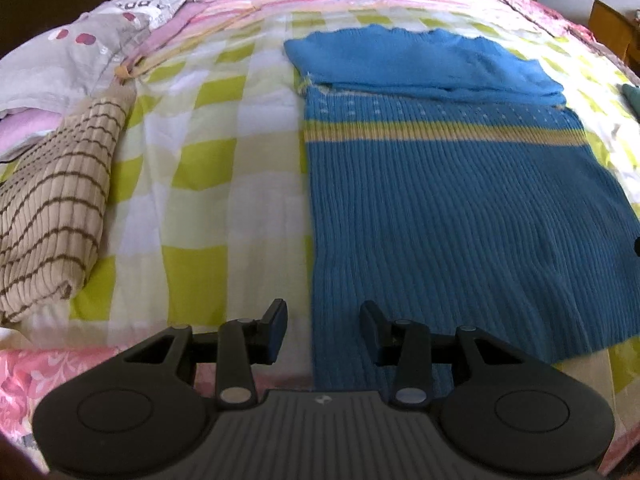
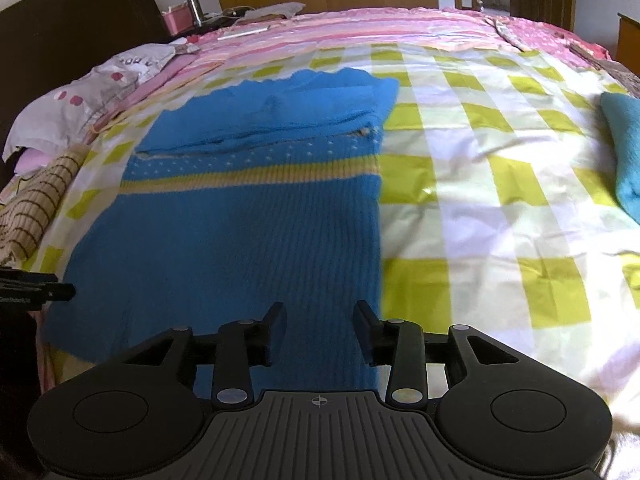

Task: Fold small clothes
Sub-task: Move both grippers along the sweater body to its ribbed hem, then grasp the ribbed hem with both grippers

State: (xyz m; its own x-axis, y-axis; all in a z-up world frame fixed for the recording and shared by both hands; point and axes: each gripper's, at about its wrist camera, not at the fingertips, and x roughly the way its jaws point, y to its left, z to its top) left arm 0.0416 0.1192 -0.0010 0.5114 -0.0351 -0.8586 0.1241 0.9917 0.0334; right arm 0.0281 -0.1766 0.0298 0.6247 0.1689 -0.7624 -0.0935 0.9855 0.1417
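Left wrist view, left to right: folded beige striped knit [image 1: 56, 216] far left of the left gripper [image 1: 323, 330], well apart from it, grey dotted pillow [image 1: 80, 60] beyond. Checked green-white sheet [image 1: 208, 168] straight ahead of the left finger. Blue ribbed sweater [image 1: 452, 208] lies flat ahead and to the right of this gripper, long axis running away from the tool, hem at the near bed edge, top part folded back over the body at the far end, yellow band [image 1: 440, 132] crossing the width. Left gripper jaws apart, straddling the sweater's left edge at the hem; pads press on nothing, so released.

Right wrist view: same sweater [image 2: 248, 216] now ahead and to the left, its right edge running away just inside the right finger. Right gripper [image 2: 320, 330] jaws apart over the hem, fabric between them but not pinched, released. Only this view shows a teal cloth [image 2: 624, 160] far right on the sheet [image 2: 480, 200], plus the left gripper's black tip [image 2: 36, 288] at the far left edge. Only the left view shows the beige knit in full.
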